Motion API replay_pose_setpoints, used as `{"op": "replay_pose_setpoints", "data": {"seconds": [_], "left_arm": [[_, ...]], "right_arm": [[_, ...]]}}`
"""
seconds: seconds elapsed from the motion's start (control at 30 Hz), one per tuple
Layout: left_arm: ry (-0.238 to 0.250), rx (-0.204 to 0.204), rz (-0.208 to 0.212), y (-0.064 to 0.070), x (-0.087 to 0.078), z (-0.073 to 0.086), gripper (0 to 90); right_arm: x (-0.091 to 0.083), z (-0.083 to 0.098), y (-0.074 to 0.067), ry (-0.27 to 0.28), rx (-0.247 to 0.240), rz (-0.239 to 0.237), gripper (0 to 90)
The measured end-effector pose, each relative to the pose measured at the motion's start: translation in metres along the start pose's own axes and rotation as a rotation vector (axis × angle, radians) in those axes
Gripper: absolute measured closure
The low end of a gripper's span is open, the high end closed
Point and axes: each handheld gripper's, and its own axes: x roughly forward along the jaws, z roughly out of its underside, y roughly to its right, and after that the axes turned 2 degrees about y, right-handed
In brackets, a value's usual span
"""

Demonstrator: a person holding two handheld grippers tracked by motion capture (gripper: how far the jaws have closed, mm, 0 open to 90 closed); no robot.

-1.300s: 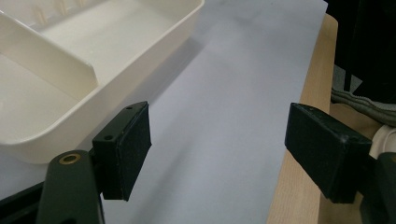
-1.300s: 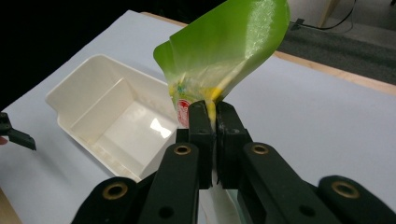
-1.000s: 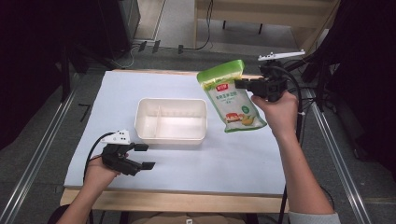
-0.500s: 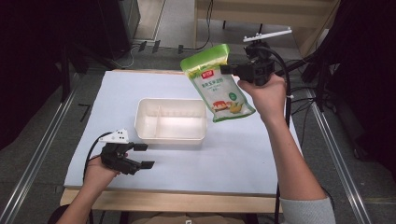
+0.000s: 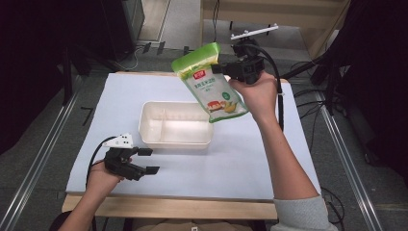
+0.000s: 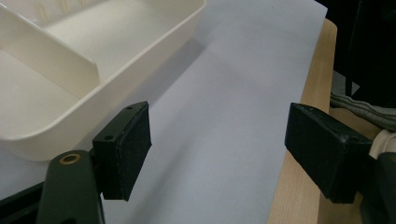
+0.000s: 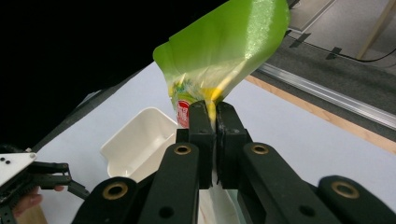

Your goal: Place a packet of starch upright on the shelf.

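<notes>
A green and white snack bag [image 5: 210,82] hangs in the air above the right end of a cream two-compartment tub [image 5: 176,125]. My right gripper [image 5: 222,69] is shut on the bag's upper edge. In the right gripper view the jaws pinch the bag [image 7: 219,51] between the pads at my right gripper [image 7: 215,122], with the tub [image 7: 135,142] below. My left gripper [image 5: 148,160] rests near the table's front left, open with nothing between its jaws. In the left gripper view the tub [image 6: 65,70] lies just beyond my left gripper [image 6: 219,140].
A pale blue mat [image 5: 250,159] covers the wooden table [image 5: 173,209]. Metal rails [image 5: 33,163] run along the floor on both sides. Cables [image 5: 159,48] lie on the floor behind the table.
The right hand has carried the bag leftward and upward, from the table's right side to above the tub's right end. The left gripper has stayed put.
</notes>
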Motion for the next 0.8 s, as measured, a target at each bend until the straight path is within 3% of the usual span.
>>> {"op": "replay_pose_setpoints", "data": {"seconds": [0.5, 0.8], "left_arm": [[0.012, 0.002, 0.006, 0.000, -0.003, 0.001, 23.4], [0.011, -0.010, 0.004, -0.001, -0.003, 0.001, 23.4]], "right_arm": [[0.047, -0.011, -0.027, -0.018, -0.014, -0.058, 88.8], [0.084, -0.009, -0.046, -0.070, -0.034, -0.084, 88.9]]}}
